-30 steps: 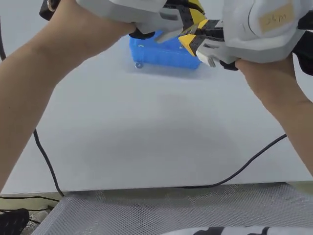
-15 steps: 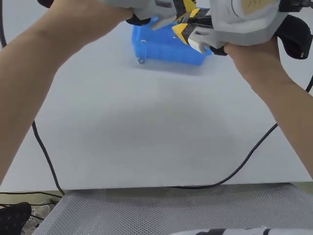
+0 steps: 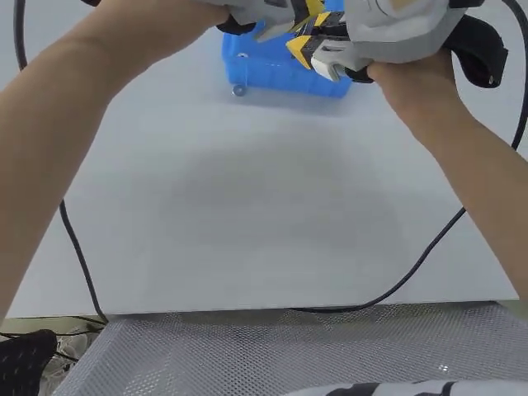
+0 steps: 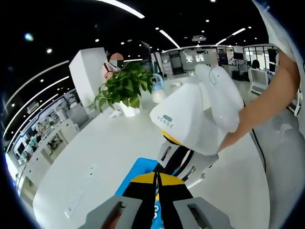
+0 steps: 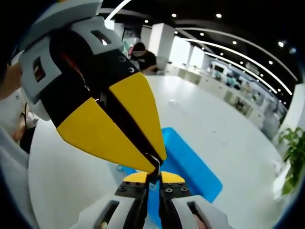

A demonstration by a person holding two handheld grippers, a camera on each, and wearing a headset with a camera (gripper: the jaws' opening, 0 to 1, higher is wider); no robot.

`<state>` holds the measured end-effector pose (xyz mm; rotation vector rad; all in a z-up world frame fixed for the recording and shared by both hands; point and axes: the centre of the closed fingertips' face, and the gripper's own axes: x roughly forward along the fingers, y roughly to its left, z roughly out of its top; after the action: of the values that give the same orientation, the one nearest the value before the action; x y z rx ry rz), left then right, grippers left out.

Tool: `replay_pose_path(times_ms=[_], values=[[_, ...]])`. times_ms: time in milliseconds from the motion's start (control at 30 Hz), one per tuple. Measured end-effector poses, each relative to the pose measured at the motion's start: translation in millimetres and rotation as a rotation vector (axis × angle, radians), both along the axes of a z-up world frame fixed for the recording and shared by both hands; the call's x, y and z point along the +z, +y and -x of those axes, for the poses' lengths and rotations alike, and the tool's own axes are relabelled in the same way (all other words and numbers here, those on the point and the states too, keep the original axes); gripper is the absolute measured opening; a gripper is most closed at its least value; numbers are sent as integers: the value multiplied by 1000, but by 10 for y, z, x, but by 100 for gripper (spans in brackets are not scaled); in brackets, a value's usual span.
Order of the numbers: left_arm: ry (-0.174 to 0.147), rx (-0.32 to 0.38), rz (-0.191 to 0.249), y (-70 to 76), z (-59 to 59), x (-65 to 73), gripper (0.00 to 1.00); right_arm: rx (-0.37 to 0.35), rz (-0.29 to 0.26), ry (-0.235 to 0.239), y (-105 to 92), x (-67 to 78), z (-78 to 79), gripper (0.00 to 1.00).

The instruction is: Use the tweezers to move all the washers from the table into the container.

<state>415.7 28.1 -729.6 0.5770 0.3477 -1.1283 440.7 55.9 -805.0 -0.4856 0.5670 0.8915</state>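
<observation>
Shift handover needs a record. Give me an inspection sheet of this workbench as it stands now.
Surface: white table, plain and matte.
Job's things: blue container at the far side; one washer on the table by its near left corner; tweezers cannot be made out.
Clutter: nothing seen.
Grippers: left tool and right tool both have their jaws closed and are held tip to tip above the container.
Cables: left cable, black, runs along the table's left side; right cable, black, crosses the near right corner.
Surroundings: grey mesh below the near edge; potted plant in a large lit room.
</observation>
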Motion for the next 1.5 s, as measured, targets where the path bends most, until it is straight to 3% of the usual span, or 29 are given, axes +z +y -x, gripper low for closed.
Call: replay_pose_path(times_ms=[367, 533, 833, 900, 1133, 1500], values=[[-7, 6, 8, 23, 20, 55, 0, 2, 2, -11, 17, 74, 50, 3], [-34, 13, 26, 95, 123, 209, 0, 5, -9, -55, 76, 264, 152, 4], [-52, 52, 29, 306, 305, 392, 0, 25, -81, -60, 275, 384, 273, 6], [-52, 65, 31, 355, 342, 425, 0, 26, -119, -45, 333, 424, 324, 6], [-41, 101, 11, 501, 423, 392, 0, 3, -219, 14, 443, 464, 444, 9], [-2, 137, -23, 639, 474, 185, 0, 20, -241, 74, 527, 342, 566, 8]])
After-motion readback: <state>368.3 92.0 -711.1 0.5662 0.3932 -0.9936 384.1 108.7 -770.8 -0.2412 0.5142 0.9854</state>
